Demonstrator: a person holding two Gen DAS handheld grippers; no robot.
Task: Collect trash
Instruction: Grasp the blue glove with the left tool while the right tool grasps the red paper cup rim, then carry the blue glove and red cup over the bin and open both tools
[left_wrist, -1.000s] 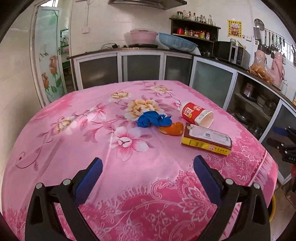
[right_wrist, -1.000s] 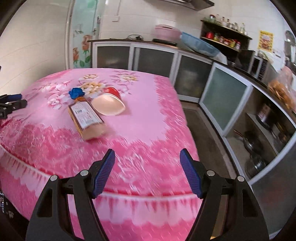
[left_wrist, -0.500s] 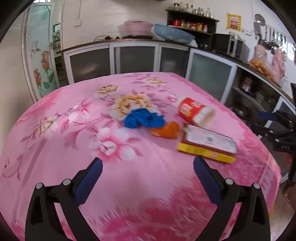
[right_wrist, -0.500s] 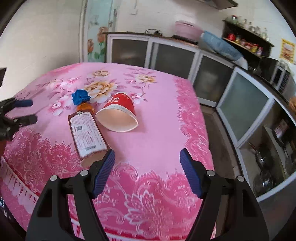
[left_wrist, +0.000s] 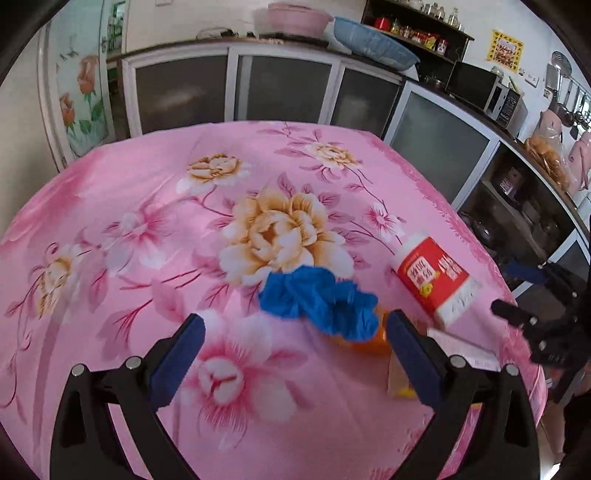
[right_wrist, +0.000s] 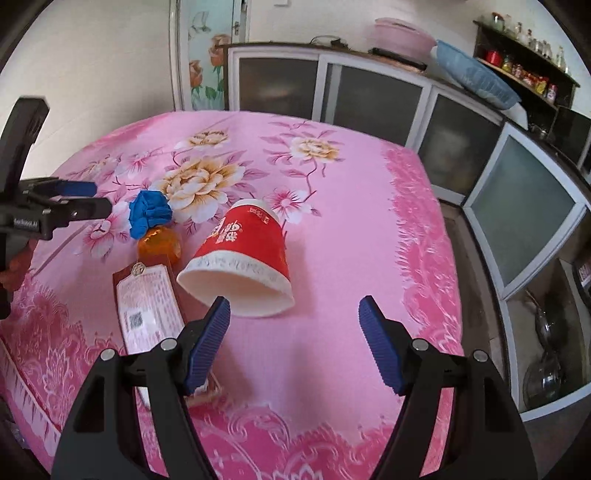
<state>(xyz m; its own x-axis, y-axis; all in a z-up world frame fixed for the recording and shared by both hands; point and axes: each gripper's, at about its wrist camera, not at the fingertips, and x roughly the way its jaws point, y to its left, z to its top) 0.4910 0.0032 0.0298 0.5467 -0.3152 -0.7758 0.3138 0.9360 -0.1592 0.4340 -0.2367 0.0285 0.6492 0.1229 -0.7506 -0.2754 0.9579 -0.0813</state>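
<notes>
**A:** Four pieces of trash on the pink tablecloth (left_wrist: 155, 206): crumpled blue glove (left_wrist: 317, 299), orange wrapper (right_wrist: 159, 242) tucked under it, red paper cup (right_wrist: 243, 254) on its side, flat printed packet (right_wrist: 147, 306). All clustered near the cloth's right edge.

**B:** What changed vs a second ago?

**A:** Both grippers have closed in on the cluster. In the left wrist view the glove was mid-table and small; now it sits just ahead of the fingers, nearly between them. In the right wrist view the cup was far off to the left; now its open mouth faces the camera, just in front of the left pad.

**B:** Gripper states?

**A:** Left gripper (left_wrist: 295, 350) spread wide, nothing between the pads. Right gripper (right_wrist: 295, 332) also spread wide and empty, width unchanged across the frames. Nothing touched yet.

**B:** So zero collected.

**A:** Correct. My read: approach phase ending, first grasp pending. Left lines up on the glove, right on the cup.

**B:** Risks?

**A:** Cup lies on its side, so it may roll if nudged, and the thin wall likely crushes under a hard squeeze. Glove is soft; a pinch could drag the orange wrapper along. Packet lies flat and partly under the right gripper's left finger in view, so it looks hard to pinch off the cloth.

**B:** Bin?

**A:** None visible in either view.
</notes>
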